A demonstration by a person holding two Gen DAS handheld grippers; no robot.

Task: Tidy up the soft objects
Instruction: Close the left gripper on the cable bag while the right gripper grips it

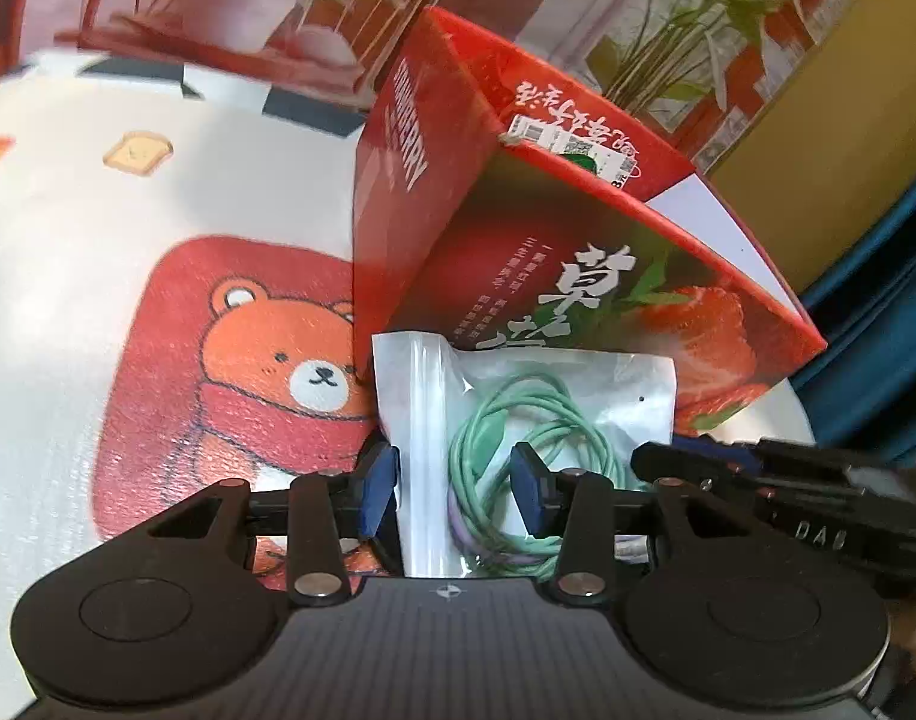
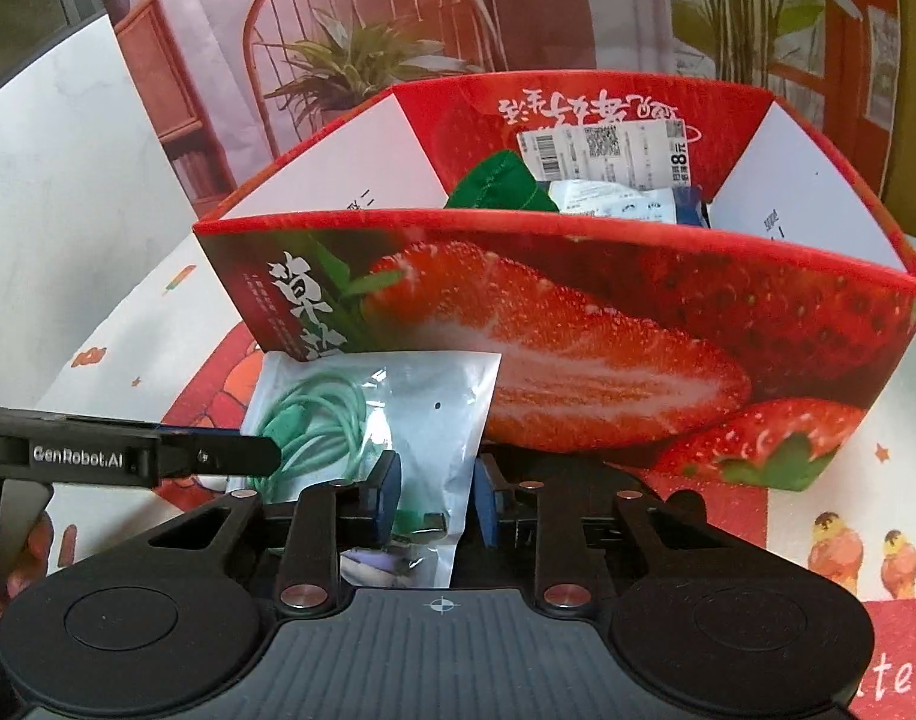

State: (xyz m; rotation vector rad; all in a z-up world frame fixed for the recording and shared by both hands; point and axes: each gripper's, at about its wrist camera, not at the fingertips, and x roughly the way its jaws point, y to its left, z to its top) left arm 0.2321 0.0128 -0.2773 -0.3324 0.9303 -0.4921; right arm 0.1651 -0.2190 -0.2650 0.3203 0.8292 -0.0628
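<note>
I count 1 clear bag (image 1: 535, 408), 1 coil of green cord (image 1: 517, 456) sealed inside it, and 1 red strawberry box (image 1: 607, 276) standing open just ahead of both grippers.

My left gripper (image 1: 455, 489) has its 2 blue pads either side of the bag's near end, the cord coil lying between them; the pads look spread and I cannot tell whether they touch the plastic. My right gripper (image 2: 437, 501) also has its 2 pads flanking the bag's near corner (image 2: 392, 420), with a gap on each side, so I read it as spread too, not pinching. In the right wrist view the left gripper's finger (image 2: 218, 456) reaches in from my left across the cord.

The bag lies flat on the cloth (image 1: 86, 240) with the bear print (image 1: 278, 384), its far edge touching the box's front wall.

Inside the box, seen past my right gripper, I make out 1 green cloth piece (image 2: 493, 186), 1 white packet (image 2: 613, 204) and something blue (image 2: 691, 207) beside it.
</note>
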